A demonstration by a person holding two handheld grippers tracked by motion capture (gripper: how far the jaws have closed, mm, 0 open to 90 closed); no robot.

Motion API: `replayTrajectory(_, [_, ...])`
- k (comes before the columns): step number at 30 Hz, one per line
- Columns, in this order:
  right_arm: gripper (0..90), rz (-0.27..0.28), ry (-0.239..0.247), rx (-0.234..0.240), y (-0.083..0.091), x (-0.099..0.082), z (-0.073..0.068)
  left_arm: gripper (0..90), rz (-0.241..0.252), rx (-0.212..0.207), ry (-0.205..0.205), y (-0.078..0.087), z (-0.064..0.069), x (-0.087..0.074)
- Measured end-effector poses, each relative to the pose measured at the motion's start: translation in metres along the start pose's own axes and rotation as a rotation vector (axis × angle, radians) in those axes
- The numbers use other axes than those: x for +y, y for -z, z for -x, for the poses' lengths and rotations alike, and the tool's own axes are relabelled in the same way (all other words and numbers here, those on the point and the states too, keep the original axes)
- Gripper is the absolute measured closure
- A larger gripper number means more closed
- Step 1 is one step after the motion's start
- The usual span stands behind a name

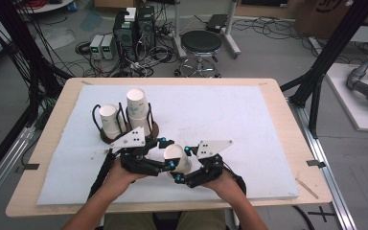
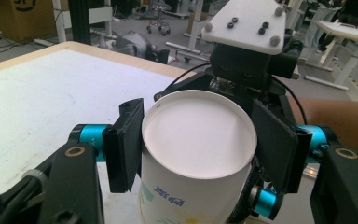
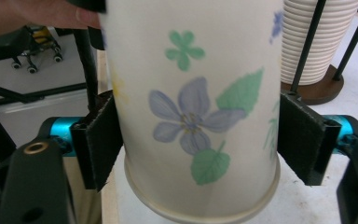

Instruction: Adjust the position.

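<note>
Both grippers meet at lower centre of the high view, where the left gripper (image 1: 168, 154) and right gripper (image 1: 182, 164) each close their black jaws on one inverted paper cup (image 1: 178, 159) held just above the white mat (image 1: 249, 124). The left gripper view shows its pads (image 2: 127, 142) against the cup's (image 2: 198, 154) flat base end, the right gripper view the flower-printed wall (image 3: 193, 112) pinched near the rim. Two cup stacks (image 1: 137, 110) stand in a wire rack (image 1: 124, 132) at upper left.
</note>
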State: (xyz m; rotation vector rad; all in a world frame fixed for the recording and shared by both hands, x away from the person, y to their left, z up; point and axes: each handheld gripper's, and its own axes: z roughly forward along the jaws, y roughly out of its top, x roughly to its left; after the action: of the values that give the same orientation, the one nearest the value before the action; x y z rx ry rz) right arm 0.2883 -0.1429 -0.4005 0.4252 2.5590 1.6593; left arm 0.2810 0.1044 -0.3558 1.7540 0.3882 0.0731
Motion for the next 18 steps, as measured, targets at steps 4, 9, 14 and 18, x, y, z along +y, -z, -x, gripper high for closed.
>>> replayTrajectory(4, [25.9,0.000,0.005,0.004,0.0006,-0.0003,-0.0006,37.4,-0.001,-0.005,-0.004,0.0009,0.0001,-0.0003])
replayTrajectory(9, [29.5,-0.004,0.025,-0.002,0.0032,0.0014,-0.0017,37.3,0.007,-0.009,0.004,0.0026,-0.0003,-0.0004])
replayTrajectory(14, [31.9,-0.035,0.048,-0.003,0.0031,0.0031,-0.0013,37.0,-0.013,-0.005,-0.001,0.0028,-0.0003,-0.0014])
replayTrajectory(18, [32.7,-0.060,0.059,0.002,0.0024,0.0038,-0.0012,36.1,-0.020,-0.006,0.000,0.0038,-0.0014,-0.0032])
